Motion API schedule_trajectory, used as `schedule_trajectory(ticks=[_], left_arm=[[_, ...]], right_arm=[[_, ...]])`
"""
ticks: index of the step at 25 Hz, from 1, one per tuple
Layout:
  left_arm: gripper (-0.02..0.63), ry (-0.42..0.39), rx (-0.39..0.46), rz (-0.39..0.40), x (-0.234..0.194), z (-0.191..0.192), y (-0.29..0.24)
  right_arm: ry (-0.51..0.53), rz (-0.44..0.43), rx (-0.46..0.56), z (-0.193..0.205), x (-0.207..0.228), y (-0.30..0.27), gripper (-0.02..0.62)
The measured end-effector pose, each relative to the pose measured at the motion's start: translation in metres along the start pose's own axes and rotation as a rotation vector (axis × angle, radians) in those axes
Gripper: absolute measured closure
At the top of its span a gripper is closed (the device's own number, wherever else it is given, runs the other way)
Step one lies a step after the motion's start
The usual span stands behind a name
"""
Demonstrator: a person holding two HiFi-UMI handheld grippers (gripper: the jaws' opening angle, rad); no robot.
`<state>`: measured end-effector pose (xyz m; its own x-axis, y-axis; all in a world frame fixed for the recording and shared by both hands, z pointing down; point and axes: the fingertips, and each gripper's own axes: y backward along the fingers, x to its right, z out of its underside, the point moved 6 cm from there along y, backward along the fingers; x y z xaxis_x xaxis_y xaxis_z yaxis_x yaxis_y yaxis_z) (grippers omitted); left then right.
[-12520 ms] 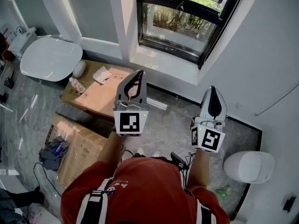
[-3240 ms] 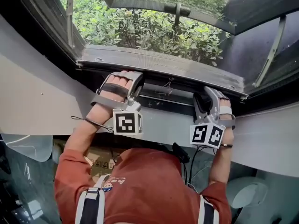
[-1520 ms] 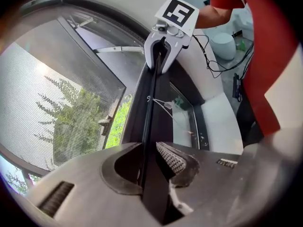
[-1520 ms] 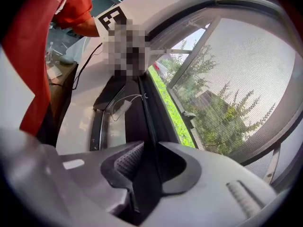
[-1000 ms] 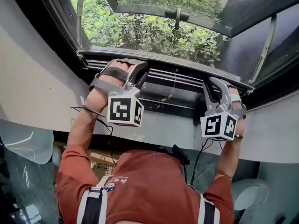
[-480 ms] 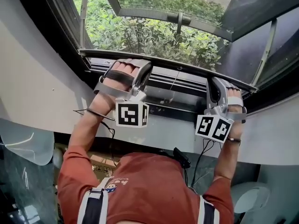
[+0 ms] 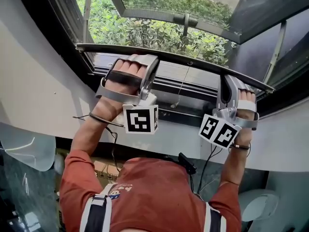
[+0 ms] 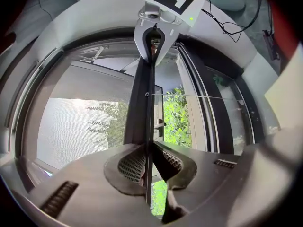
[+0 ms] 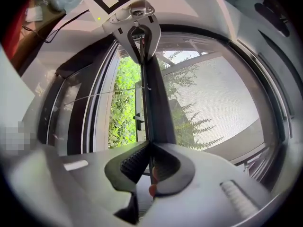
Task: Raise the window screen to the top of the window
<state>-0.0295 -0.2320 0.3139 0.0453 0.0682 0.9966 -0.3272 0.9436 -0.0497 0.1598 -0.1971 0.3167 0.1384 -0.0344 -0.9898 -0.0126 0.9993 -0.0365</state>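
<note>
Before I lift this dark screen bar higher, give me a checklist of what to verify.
1. Left gripper clamped on the dark metal screen bar: ok.
2. Right gripper on the bar, jaws just been closing onto it: ok.
3. Thin dangling cord clear of both grippers: ok.
4. Grey mesh fully raised: not ok, it still spans the window.
5. Bar level: cannot tell.

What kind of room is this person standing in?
Indoors at a house window, probably a bathroom, though I can't be sure. The dark-framed window looks out on green bushes, the floor is grey stone-look tile, and a white toilet-like fixture sits low at the right.
</note>
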Motion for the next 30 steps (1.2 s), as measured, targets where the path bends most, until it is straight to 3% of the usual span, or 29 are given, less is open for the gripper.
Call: schedule_trajectory(ticks=[4,12,25,30], left_arm=[[0.558,-0.077,-0.018,-0.065,-0.019,-0.003,0.002],[0.557,-0.151,-0.046,-0.169,-0.069,-0.007,0.002],[0.552,-0.200,-0.061,-0.278,-0.125,-0.011,0.004],[0.551,-0.190,-0.081,-0.309,-0.174,-0.015,0.007]], right_arm=[[0.020,0.058,0.001,-0.002,0.014,0.002,0.566],[0.133,0.173,-0.018,-0.011,0.062,-0.001,0.566],[0.250,0.282,-0.048,-0.020,0.115,-0.002,0.563],[0.274,0.329,-0.063,-0.027,0.164,-0.001,0.561]])
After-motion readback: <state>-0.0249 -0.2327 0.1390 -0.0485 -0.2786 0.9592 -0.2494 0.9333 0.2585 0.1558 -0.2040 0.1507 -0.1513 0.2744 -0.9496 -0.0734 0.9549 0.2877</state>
